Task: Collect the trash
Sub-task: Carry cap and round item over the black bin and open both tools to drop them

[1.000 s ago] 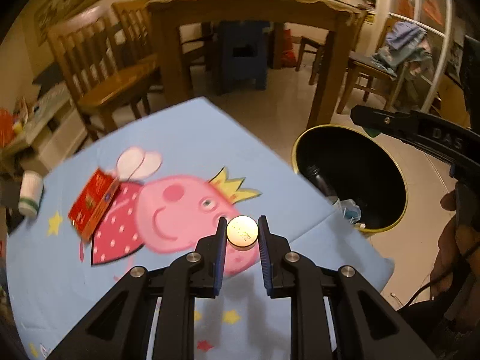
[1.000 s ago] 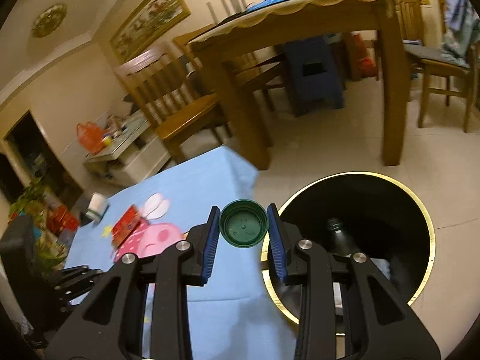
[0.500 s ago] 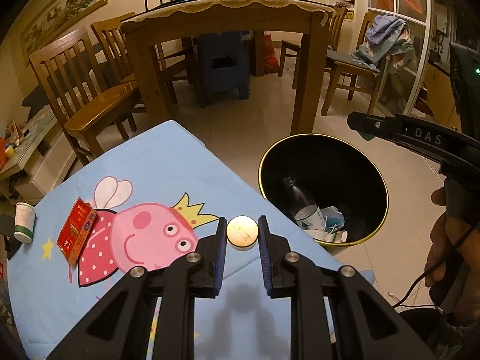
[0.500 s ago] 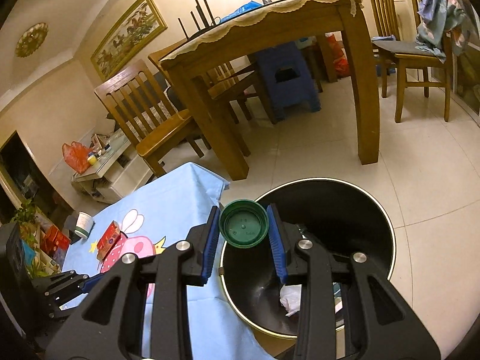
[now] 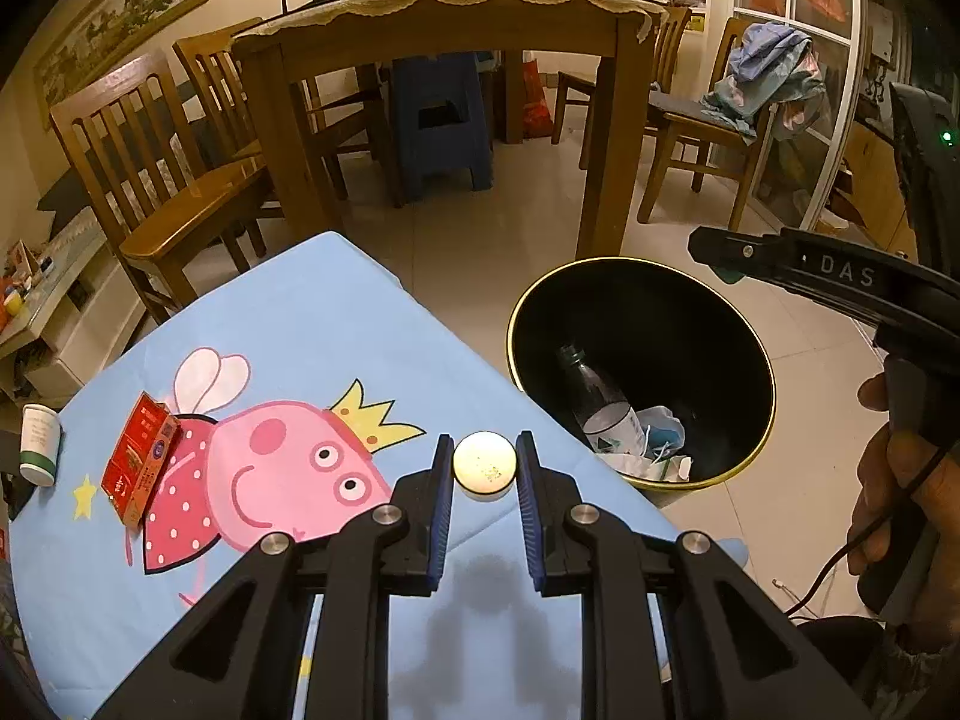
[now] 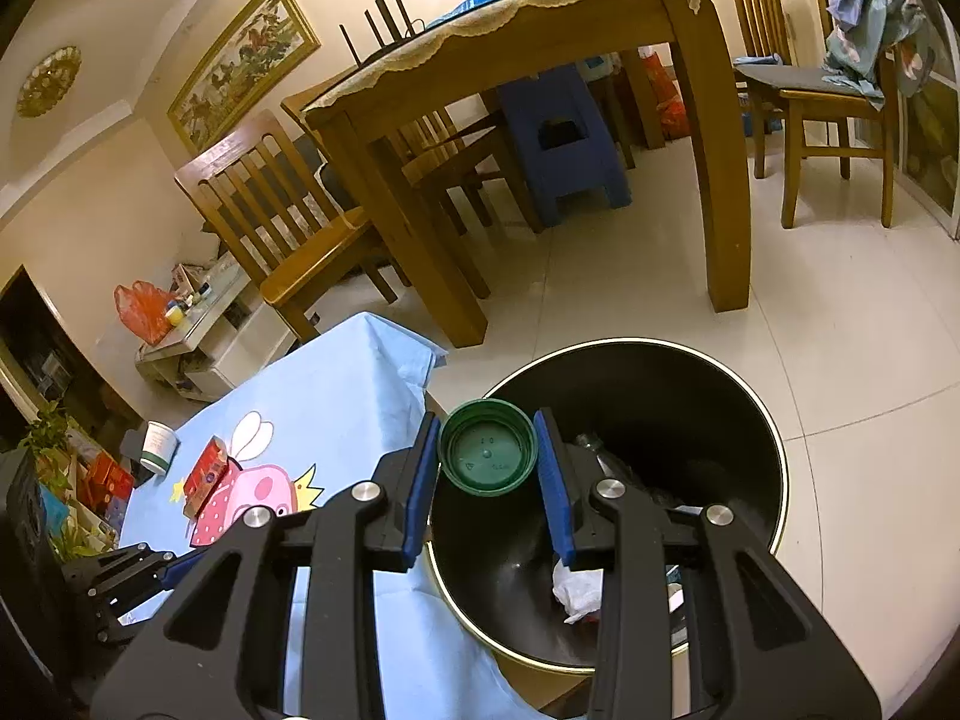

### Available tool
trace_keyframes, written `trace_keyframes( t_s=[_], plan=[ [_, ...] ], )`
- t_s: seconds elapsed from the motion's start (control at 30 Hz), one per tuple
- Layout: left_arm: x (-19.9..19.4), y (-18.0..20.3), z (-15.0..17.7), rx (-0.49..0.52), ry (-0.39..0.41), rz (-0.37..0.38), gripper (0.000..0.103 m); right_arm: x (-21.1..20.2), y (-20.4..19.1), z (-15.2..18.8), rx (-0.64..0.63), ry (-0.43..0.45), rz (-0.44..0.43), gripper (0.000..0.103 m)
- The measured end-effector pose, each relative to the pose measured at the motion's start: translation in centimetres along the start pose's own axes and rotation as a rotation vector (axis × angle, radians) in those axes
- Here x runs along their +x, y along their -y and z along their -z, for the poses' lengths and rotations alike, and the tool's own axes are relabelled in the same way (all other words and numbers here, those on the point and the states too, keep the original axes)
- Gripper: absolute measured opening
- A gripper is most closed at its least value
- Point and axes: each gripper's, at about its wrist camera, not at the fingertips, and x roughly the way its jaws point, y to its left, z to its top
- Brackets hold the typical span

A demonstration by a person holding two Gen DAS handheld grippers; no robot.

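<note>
Now both grippers are seen carried closer to the bin (image 5: 639, 372) than a second ago: the black bin with its gold rim has come to fill more of each view, and the blur of the earlier left picture is gone. The left gripper (image 5: 485, 468) is closed on a small white cap (image 5: 485, 463), held over the blue cartoon tablecloth (image 5: 312, 324) near its edge, beside the bin but not yet above it. The right gripper (image 6: 486, 455) is clamped on a green lid (image 6: 487, 455), held at the bin's near rim, partly over the opening. Judged from this, the lid is nearly placed for dropping, while the cap has further to travel. A red box (image 5: 141, 457) and a paper cup (image 5: 39, 435) are left on the cloth, well apart from the bin. Inside the bin a clear bottle (image 5: 600, 405) and crumpled wrappers (image 5: 657, 450) can be made out; the bin's near wall is hidden by the right gripper in its own view. The print on the box is too small to read.
</note>
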Motion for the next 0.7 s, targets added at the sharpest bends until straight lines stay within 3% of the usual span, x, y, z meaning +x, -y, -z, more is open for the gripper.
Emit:
trace_keyframes(
  t_s=[0.53,0.6,0.63,0.7],
  plan=[
    [2.2,1.4,-0.7,0.012,-0.059,0.038,0.019,1.7,1.0,0.2,0.024,-0.054,0.029,0.032],
    [2.5,1.7,-0.7,0.021,-0.064,0.038,0.019,2.3,1.1,0.2,0.027,-0.075,0.050,0.034],
    [2.7,1.9,-0.9,0.023,-0.065,0.039,0.019,2.5,1.2,0.4,0.030,-0.086,0.062,0.042],
    [3.0,2.4,-1.0,0.034,-0.066,0.036,0.019,2.9,1.5,0.5,0.046,-0.101,0.061,0.046]
  ],
)
